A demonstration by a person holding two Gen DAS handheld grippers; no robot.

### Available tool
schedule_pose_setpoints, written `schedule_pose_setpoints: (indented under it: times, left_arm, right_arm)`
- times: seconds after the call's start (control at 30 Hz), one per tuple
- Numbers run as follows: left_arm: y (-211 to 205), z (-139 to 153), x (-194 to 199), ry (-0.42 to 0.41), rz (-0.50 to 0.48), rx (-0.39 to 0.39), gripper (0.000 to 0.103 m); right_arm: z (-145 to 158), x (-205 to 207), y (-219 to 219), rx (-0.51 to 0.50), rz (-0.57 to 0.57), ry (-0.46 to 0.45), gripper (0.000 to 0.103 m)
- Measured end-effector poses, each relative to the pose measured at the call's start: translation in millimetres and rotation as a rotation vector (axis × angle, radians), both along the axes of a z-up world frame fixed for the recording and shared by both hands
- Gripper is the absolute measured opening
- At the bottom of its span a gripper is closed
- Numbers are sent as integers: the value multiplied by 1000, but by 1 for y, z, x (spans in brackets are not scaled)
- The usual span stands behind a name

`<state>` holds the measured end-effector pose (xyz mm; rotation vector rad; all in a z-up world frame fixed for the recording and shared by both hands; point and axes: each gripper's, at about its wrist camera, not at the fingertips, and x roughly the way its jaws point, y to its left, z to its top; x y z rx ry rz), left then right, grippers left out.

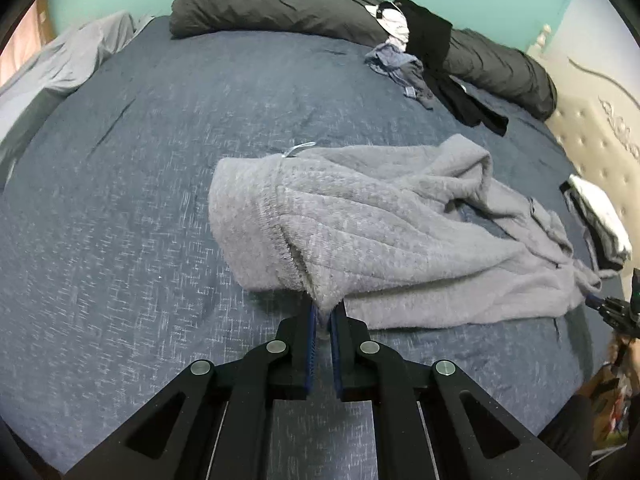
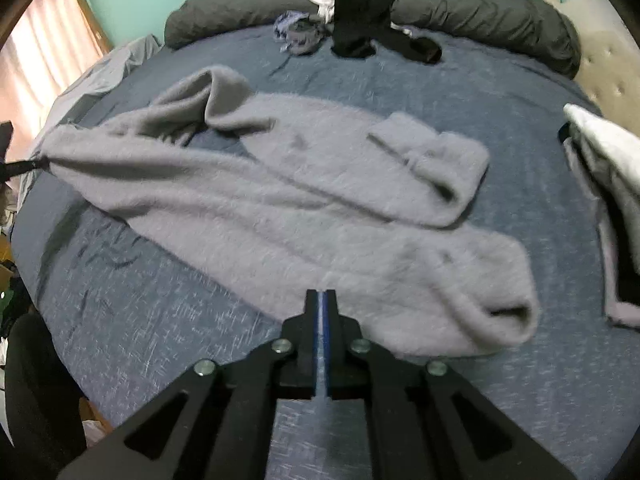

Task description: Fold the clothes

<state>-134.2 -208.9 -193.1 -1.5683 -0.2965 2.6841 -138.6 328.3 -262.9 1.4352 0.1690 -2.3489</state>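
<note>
A grey fleece garment (image 1: 380, 232) (image 2: 280, 200) lies stretched across the blue bed cover (image 1: 140, 180) (image 2: 520, 88). My left gripper (image 1: 326, 310) is shut on one end of it, and the fabric rises in a bunched peak into its pads. In the right wrist view that gripper (image 2: 28, 166) shows at the far left, with the cloth pulled to a point. My right gripper (image 2: 321, 294) has its jaws almost together on the garment's near edge. In the left wrist view it (image 1: 600, 304) sits at the garment's far right tip. A sleeve (image 2: 440, 168) is folded over the middle.
A dark rolled duvet (image 1: 280, 4) (image 2: 480, 12) lines the far side of the bed. Black clothes (image 1: 432, 40) (image 2: 368, 8) and a crumpled bluish piece (image 1: 396, 64) (image 2: 296, 32) lie by it. A stack of folded clothes (image 1: 600, 216) (image 2: 608, 152) sits near the padded headboard (image 1: 592, 128).
</note>
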Motion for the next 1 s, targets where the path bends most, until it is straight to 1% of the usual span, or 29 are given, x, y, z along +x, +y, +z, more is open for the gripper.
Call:
schedule_pose_setpoints:
  times: [0.03,0.07,0.1,0.2,0.27,0.33,0.5,0.53,0.57,0.6,0.63,0.67,0.7,0.77,0.9,1.0]
  left_arm:
    - [2,0,0,-5,-3,-8,7]
    - [3,0,2,-7,0,-7,7]
    - [4,-1,-1,-9,2,-10,7]
    - [8,-6,-8,-16,7,-17,7]
    - [8,-8,-6,-18,11,-20,7]
    - [7,-11,-9,-20,17,-19,7]
    - [2,-20,-11,-31,23,-17,7]
    - [2,-22,-11,-33,22,-18,7]
    - [1,-23,-11,-35,22,-18,7]
    - [1,-24,-11,-37,23,-17,7]
    - [0,-24,-11,-36,24,-14,7]
    - [-1,-24,-11,-35,26,-12,7]
    - [-1,-23,-11,-33,27,-10,7]
    - [-1,-18,-10,-26,28,-4,7]
    - [1,-1,-4,-8,26,2,7]
    - [2,20,3,14,22,0,7]
  right_arm:
    - [-6,1,-6,10,14,-7,33]
    - [-11,2,-12,20,28,-13,36]
    - [-19,1,-20,41,48,-19,37]
    - [-36,1,-38,102,103,-25,38]
    - [-47,0,-49,149,137,-25,39]
    - [-57,-3,-59,193,159,-20,41]
    - [-77,-6,-79,298,207,2,41]
    - [-80,-6,-81,314,218,9,39]
    - [-81,-6,-82,317,223,10,35]
    - [-80,-7,-81,308,220,11,22]
    - [-76,-7,-80,300,216,19,11]
    - [-72,-6,-79,293,213,30,8]
    - [-67,-5,-77,286,209,41,6]
    - [-57,-3,-74,272,205,65,5]
    - [-15,4,-60,202,195,122,4]
    - [21,12,-48,172,191,172,4]
